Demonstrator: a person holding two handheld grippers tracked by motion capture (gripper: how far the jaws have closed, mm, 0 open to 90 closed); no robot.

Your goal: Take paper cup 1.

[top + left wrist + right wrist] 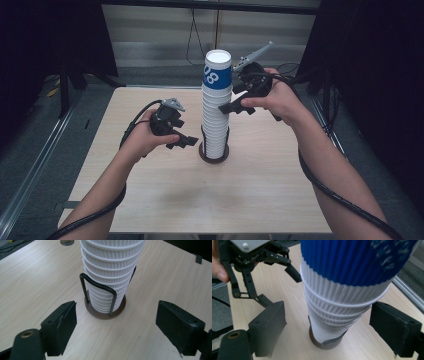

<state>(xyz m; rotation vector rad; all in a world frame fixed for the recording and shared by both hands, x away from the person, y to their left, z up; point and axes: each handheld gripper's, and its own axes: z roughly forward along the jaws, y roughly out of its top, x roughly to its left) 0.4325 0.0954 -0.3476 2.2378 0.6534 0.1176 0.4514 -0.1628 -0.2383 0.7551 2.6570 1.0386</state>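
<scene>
Between the spread jaws of the right gripper (pixel 325 333), seen in the right gripper view, rises the stack of cups (pixel 216 112), with the blue-banded top cup (pixel 218 70) above and ahead of the pads and the white ribbed cups beneath it level with them; neither pad touches a cup wall, so nothing is held on that side. Lower down, ahead of the left gripper (pixel 116 325), the wire cup holder (pixel 105 300) with its round brown base sits just beyond the open jaws, the holder's upright wire loop facing them and the bottom cups nested inside it; these jaws also stand apart and empty, short of the base rather than around it. From the high view, the stack stands upright in its holder near the middle of the counter (pixel 165 200), the left gripper low beside the base and the right gripper up near the upper part of the stack. As a judgement, the blue cup already seated squarely on the pile suggests a cup has been placed and let go, or is about to be taken; no loose cups lie anywhere on the counter, so what remains is hard to tell. The likely next need is a steadying hold at the base.
</scene>
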